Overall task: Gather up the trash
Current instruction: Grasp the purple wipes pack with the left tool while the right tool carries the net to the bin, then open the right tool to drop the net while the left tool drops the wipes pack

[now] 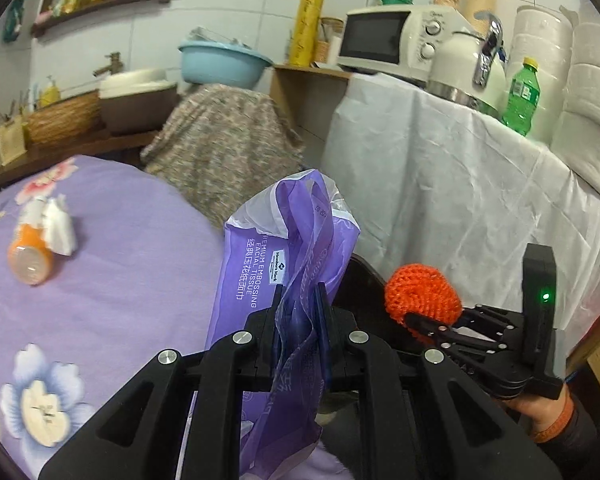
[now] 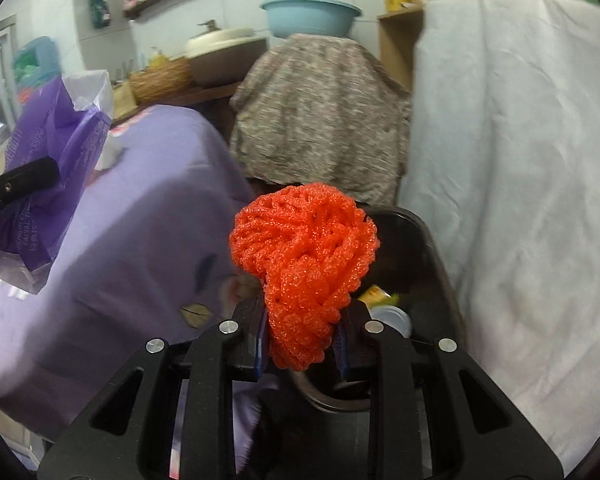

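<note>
Orange foam net (image 2: 306, 264) in right claw (image 2: 302, 334)

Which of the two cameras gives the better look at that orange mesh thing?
The right wrist view: the orange foam net fills the centre, clamped in the right hand-held gripper above a black bin. The left wrist view shows it small, off to the right.

Left gripper (image 1: 299, 300) jaws pinch a purple tissue wrapper (image 1: 284, 248) above the table (image 1: 120, 280).
</note>
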Demonstrator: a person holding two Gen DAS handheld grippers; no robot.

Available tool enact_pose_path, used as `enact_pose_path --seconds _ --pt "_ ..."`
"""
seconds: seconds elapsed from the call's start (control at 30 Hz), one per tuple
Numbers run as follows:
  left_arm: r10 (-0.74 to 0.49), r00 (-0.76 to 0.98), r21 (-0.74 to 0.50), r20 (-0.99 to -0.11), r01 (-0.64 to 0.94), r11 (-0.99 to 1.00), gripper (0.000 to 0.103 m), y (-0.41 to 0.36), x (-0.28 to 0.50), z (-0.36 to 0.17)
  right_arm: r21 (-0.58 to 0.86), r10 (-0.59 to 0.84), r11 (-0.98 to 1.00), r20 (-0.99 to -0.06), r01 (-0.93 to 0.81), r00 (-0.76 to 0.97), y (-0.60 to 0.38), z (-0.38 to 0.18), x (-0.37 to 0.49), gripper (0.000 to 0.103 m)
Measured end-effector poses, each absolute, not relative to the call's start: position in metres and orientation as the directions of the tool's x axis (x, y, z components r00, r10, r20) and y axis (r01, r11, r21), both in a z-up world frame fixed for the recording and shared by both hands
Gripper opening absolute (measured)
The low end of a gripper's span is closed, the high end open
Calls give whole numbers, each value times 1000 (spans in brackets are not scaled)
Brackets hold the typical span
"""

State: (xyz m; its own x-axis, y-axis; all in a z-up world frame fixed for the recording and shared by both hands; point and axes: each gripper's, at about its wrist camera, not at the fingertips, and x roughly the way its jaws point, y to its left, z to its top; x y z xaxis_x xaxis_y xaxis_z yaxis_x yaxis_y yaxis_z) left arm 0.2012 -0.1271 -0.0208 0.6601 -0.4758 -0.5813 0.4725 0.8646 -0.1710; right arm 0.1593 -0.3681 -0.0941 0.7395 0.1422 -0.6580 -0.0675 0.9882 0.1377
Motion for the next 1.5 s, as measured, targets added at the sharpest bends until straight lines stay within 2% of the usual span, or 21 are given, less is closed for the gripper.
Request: enact_pose_path --seconds 0.57,0.67,0.73,0.8,1.23,1.27,1.3,1.33,1.47,1.5 --pt "-490 502 -179 -713 545 819 15 -225 230 -83 168 75 981 -793 98 605 -414 -186 206 27" --pt "-487 486 -174 -726 556 813 15 -237 236 -90 170 74 979 -807 109 586 -415 -197 212 38" --pt "-489 474 -180 -733 558 810 15 -243 240 -94 163 64 979 -809 119 584 -415 -201 210 56" --pt "-485 464 -182 -742 556 811 15 -249 245 -99 165 62 978 -807 124 587 -416 -203 202 62" --pt "-487 390 -202 -781 580 789 15 -292 268 -126 191 93 976 -794 100 600 -417 -201 162 69" --pt "-491 387 -209 -780 579 788 18 -294 269 -127 188 92 977 -792 98 603 -416 -201 160 72" --pt "-496 382 -219 -780 575 788 21 -295 270 -128 180 83 979 -787 99 611 -416 -200 157 80" --pt "-499 380 -227 -779 571 789 26 -295 270 -129 174 75 979 -782 102 619 -417 -199 155 82" --pt "-502 405 -241 -764 543 805 57 -291 270 -126 163 57 980 -785 117 617 -422 -200 148 82" --pt "-507 409 -250 -759 535 807 61 -290 270 -124 166 63 980 -784 111 618 -423 -200 146 82"
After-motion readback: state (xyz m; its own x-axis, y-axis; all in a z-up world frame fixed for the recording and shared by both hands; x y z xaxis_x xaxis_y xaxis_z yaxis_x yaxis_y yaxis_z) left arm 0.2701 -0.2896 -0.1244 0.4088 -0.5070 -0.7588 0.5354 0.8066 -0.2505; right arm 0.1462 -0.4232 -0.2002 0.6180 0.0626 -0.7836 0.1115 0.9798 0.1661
